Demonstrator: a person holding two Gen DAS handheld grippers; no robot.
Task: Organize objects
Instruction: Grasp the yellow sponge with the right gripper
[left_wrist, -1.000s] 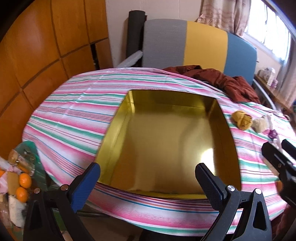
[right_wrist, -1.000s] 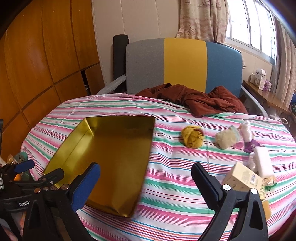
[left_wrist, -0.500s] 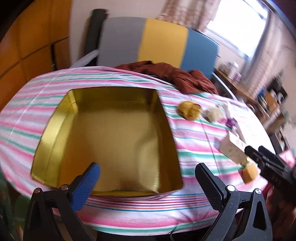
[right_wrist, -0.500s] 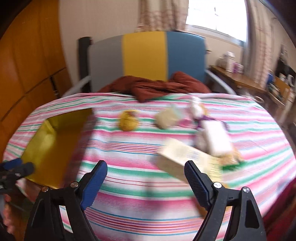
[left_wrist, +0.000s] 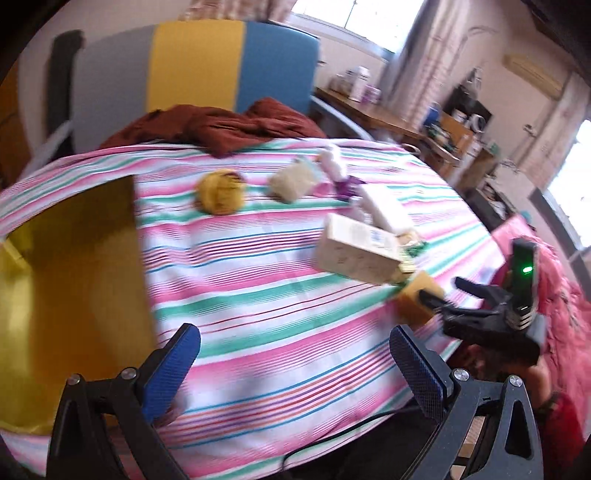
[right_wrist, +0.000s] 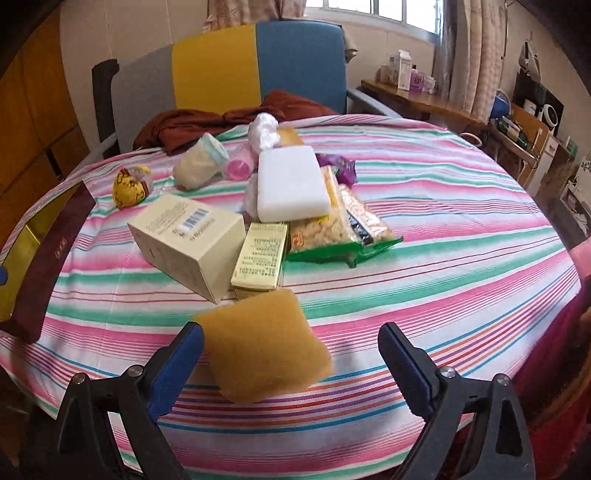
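Your right gripper (right_wrist: 290, 341), jaws wide, has the tan sponge (right_wrist: 264, 345) directly ahead, hard against its left finger; your left gripper (left_wrist: 295, 349), also wide, sits farther off.

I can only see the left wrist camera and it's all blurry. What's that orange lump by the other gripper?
Observer: A tan sponge. It sits between the wide-open fingers of the right gripper, not squeezed.
Child: Is something hiding behind the big box?
Observer: Yes, a small yellow box with tiny print lies right against the cream box.
Child: And the green bit?
Observer: That's the edge of a snack packet, partly tucked under a white block.
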